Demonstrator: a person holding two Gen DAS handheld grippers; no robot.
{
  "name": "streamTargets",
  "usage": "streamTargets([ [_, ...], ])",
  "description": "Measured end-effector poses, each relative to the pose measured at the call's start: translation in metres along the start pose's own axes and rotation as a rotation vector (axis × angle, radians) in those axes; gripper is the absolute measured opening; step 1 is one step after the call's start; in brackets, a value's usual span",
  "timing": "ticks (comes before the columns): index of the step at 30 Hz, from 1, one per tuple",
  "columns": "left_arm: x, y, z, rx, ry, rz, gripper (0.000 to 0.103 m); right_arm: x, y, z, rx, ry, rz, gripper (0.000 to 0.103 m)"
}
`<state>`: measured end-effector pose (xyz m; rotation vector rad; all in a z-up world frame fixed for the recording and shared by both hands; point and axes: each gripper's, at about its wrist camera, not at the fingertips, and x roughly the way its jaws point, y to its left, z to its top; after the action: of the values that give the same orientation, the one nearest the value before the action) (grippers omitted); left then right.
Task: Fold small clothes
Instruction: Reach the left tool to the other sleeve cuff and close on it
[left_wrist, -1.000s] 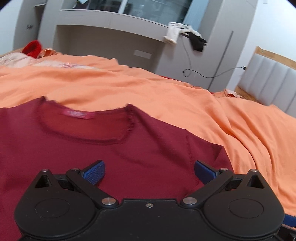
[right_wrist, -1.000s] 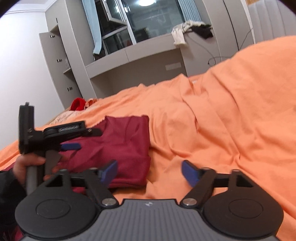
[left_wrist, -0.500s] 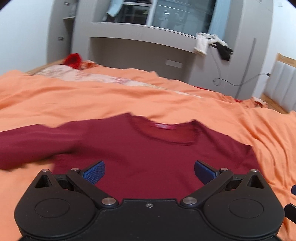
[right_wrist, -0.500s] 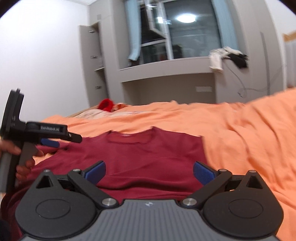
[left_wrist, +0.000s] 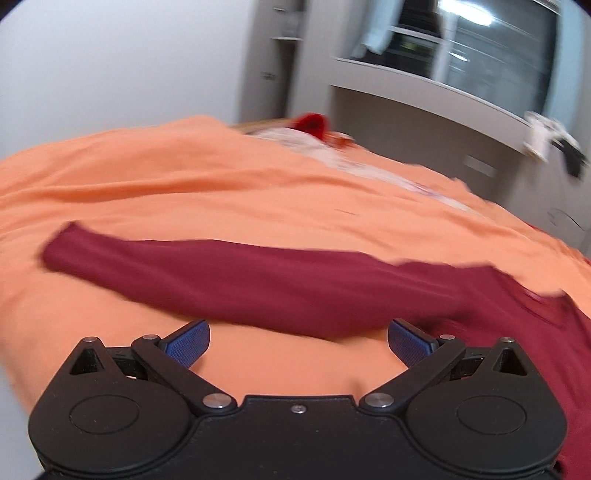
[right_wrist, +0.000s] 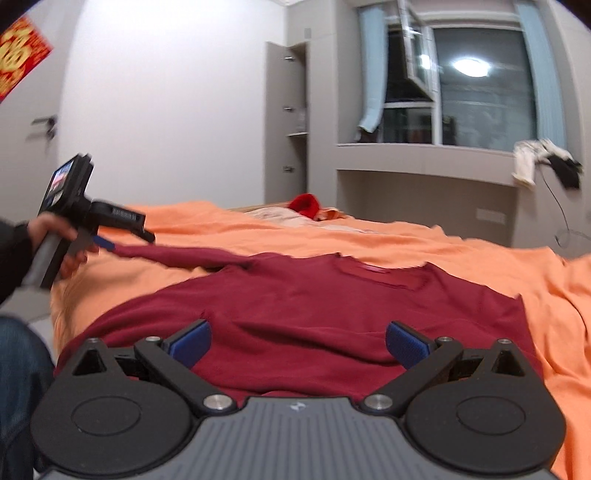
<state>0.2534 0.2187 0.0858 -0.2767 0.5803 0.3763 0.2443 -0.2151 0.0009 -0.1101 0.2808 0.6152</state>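
A dark red long-sleeved shirt (right_wrist: 332, 295) lies flat on the orange bed cover (right_wrist: 480, 251), neck away from me. Its left sleeve (left_wrist: 221, 273) stretches out sideways across the cover. My left gripper (left_wrist: 298, 341) is open and empty, just short of that sleeve; it also shows in the right wrist view (right_wrist: 110, 236), hand-held by the sleeve's end. My right gripper (right_wrist: 298, 341) is open and empty, over the shirt's lower body.
A red item and pale clothes (right_wrist: 306, 208) lie at the bed's far side. A grey wall unit with a window ledge (right_wrist: 424, 162) stands behind, with cloths hanging (right_wrist: 543, 162). The bed's left edge (right_wrist: 55, 295) is beside the person's leg.
My left gripper has swung left from the shirt's neck and chest to the outstretched left sleeve. My right gripper has moved from the shirt's right edge to face its middle.
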Motion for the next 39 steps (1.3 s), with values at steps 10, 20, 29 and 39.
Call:
streamTargets([
  [10,0.015,0.120,0.024,-0.236,-0.079,0.084,0.102,0.019,-0.006,-0.015,0.030,0.059,-0.020,0.103],
  [20,0.043,0.138,0.027,-0.445,-0.120,0.176,0.083,0.025,-0.019,-0.025,0.067,0.098,-0.030,0.103],
  [29,0.039,0.146,0.021,-0.533,-0.207,0.235,0.006,0.020,-0.018,-0.024,0.064,0.088,-0.028,0.103],
  [39,-0.009,0.069,0.061,-0.228,-0.439,0.046,0.005,0.010,-0.020,-0.018,0.076,0.044,-0.042,0.103],
])
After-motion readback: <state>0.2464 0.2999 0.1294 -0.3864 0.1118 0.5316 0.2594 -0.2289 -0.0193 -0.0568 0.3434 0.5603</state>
